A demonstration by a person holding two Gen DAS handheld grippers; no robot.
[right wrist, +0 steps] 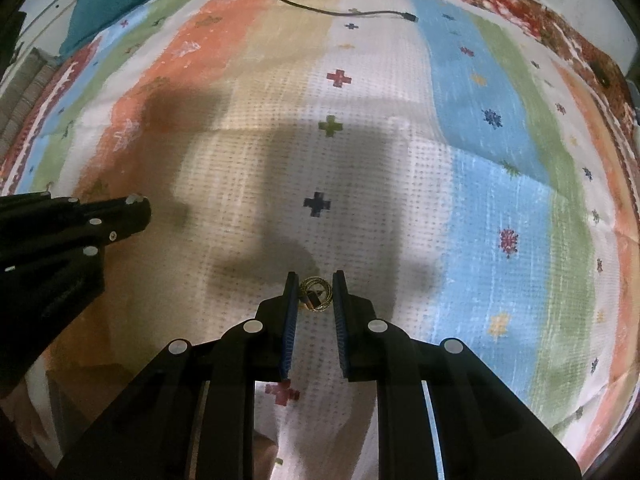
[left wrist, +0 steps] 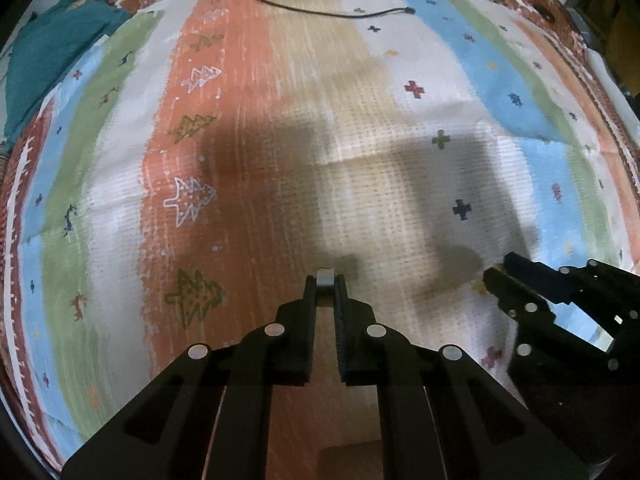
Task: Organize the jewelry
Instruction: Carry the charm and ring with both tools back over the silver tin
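In the left wrist view my left gripper is shut on a small silver ring, held at the fingertips a little above the striped cloth. In the right wrist view my right gripper is shut on a coiled gold ring piece between its blue-padded fingertips, also above the cloth. The right gripper shows at the lower right of the left wrist view. The left gripper shows at the left edge of the right wrist view.
A colourful striped cloth with cross and tree patterns covers the surface. A black cable lies at the far side; it also shows in the right wrist view. A teal cloth lies at the far left.
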